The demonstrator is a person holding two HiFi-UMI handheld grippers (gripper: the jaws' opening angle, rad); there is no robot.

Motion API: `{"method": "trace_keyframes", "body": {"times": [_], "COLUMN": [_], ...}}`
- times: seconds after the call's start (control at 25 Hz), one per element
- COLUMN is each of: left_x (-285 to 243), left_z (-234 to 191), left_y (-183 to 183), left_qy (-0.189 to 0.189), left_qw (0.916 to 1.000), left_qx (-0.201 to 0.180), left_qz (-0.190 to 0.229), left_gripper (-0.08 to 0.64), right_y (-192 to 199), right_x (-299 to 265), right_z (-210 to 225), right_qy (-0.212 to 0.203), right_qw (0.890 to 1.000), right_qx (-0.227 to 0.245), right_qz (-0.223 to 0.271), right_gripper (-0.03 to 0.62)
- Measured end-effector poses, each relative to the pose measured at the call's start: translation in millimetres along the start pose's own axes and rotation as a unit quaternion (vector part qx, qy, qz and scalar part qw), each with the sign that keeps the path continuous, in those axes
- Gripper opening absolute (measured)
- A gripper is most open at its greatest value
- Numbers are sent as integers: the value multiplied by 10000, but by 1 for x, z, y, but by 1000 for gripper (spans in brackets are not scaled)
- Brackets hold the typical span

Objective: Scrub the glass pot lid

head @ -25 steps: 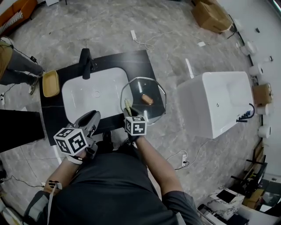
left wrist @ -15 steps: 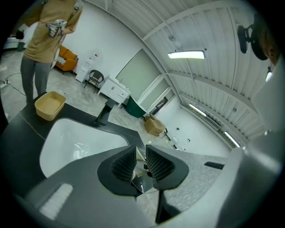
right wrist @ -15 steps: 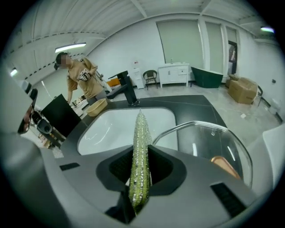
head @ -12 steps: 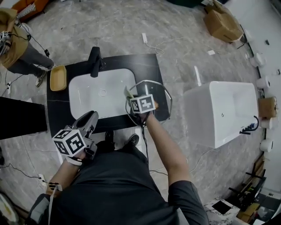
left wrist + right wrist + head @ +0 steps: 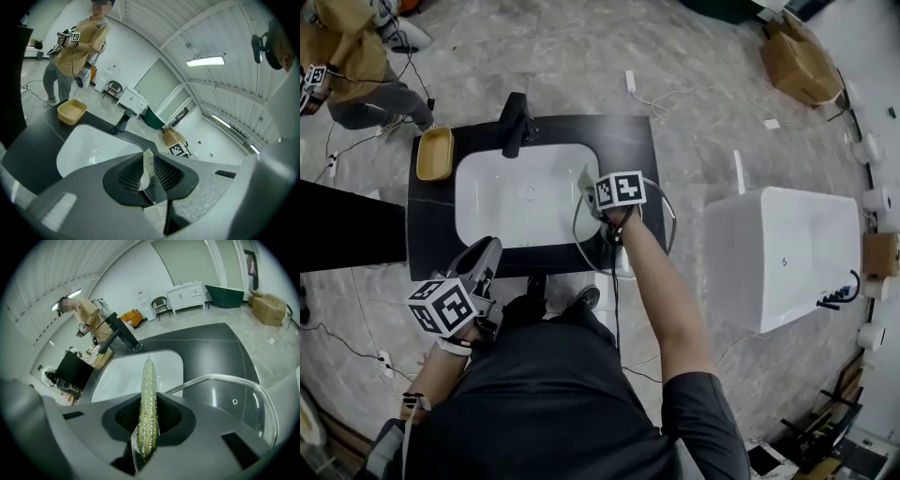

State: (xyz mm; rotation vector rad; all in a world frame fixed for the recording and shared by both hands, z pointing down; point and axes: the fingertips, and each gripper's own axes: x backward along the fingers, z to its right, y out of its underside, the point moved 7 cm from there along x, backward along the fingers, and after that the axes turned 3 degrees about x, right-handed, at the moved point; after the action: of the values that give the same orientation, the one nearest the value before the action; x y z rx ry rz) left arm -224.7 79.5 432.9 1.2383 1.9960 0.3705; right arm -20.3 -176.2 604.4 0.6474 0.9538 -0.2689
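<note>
Right gripper (image 5: 593,188), jaws clenched on a green scouring pad (image 5: 148,394), reaches the glass pot lid (image 5: 225,401) on the bench (image 5: 429,208), apparently to scrub; left gripper (image 5: 147,171) idles, jaws parted and empty

Probably a bathroom-fittings showroom or store used for recording: black vanity counter (image 5: 642,141) with white basin (image 5: 525,192) and black tap (image 5: 514,122), white bathtub (image 5: 778,253) loose on marble-look floor (image 5: 694,56), cardboard box (image 5: 797,61), trailing cables (image 5: 661,98).
</note>
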Motion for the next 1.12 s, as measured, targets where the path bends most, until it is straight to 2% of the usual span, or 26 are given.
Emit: {"method": "trace_keyframes", "body": {"times": [0.2,0.36,0.52,0.64,0.84,1.12], "left_x": [-5,-15,-21,-26,-43,-67], "left_z": [8,16,21,25,39,66], "left_y": [2,8,11,13,18,28], "left_qy": [24,76,97,123,270,588], "left_qw": [10000,9998,9995,9993,9980,9932], "left_qx": [-41,-70,-99,-113,-256,-519], "left_qz": [-70,-181,-266,-331,-508,-859], "left_gripper": [71,71,71,71,71,71], "right_y": [-14,-24,-9,4,34,84], "right_x": [13,31,45,55,76,106], "right_z": [20,46,80,100,132,160], "right_qy": [-104,108,330,249,400,619], "right_qw": [9951,9931,9905,9819,9682,9364], "right_qx": [-904,-977,-1167,-1631,-2088,-2890], "right_qz": [395,635,650,929,1320,1891], "right_gripper": [64,64,64,64,64,64]}}
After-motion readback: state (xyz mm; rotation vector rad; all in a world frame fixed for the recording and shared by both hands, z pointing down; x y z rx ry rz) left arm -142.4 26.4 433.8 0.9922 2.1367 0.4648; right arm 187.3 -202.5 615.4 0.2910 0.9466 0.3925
